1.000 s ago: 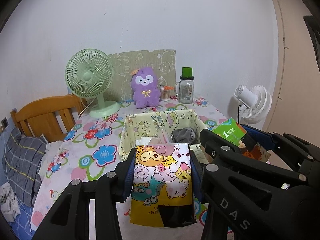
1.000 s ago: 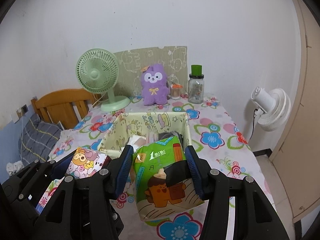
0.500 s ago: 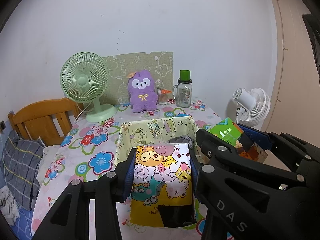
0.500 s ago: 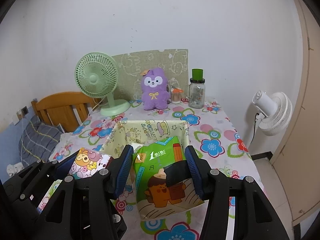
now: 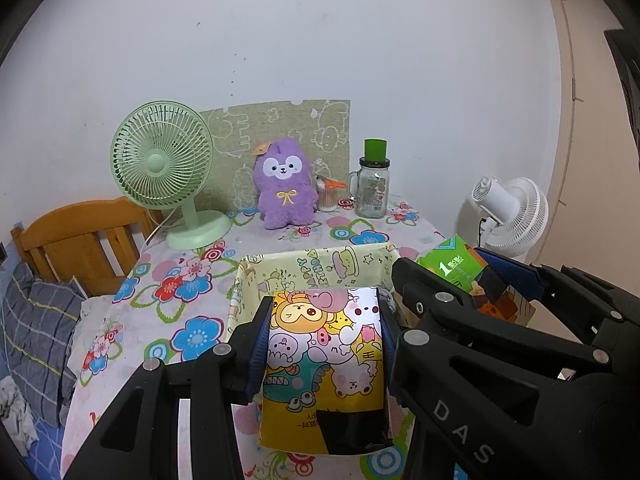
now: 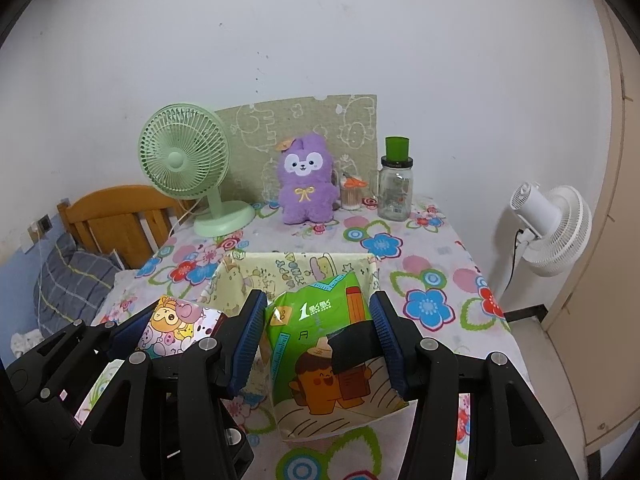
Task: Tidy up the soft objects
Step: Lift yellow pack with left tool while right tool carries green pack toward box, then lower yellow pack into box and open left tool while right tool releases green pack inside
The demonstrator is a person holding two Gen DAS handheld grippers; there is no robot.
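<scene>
Both grippers are loaded: the left gripper (image 5: 324,354) is clenched on a yellow cartoon tissue pack (image 5: 325,364), its blue pads pressing the pack's two long sides, and the right gripper (image 6: 318,344) is clamped the same way on a green tissue pack (image 6: 334,356), which bulges a little between the jaws. Each pack hangs clear of the flowered tablecloth (image 6: 432,276), held near the front of the table, with the yellow fabric bin (image 6: 292,270) just behind them; in the left wrist view the cartoon pack covers the bin's near wall, and in the right wrist view the green pack overlaps the bin's front right part, so both sit in front of and somewhat above its opening, not yet inside. The two tools are side by side and close, the cartoon pack to the left of the green one. The step in hand looks like carrying the packs to the bin, and doing it well probably means keeping the squeeze even so the soft wrappers do not slip or crumple, lifting each pack over the near rim, which is floppy cloth and could fold inward if nudged, and lowering them one after the other so the jaws do not collide. Something grey lies inside the bin at its right; what else it holds I cannot tell, so the free space should be checked before letting go. A purple plush toy (image 6: 306,184) at the back of the table is well apart from both tools
</scene>
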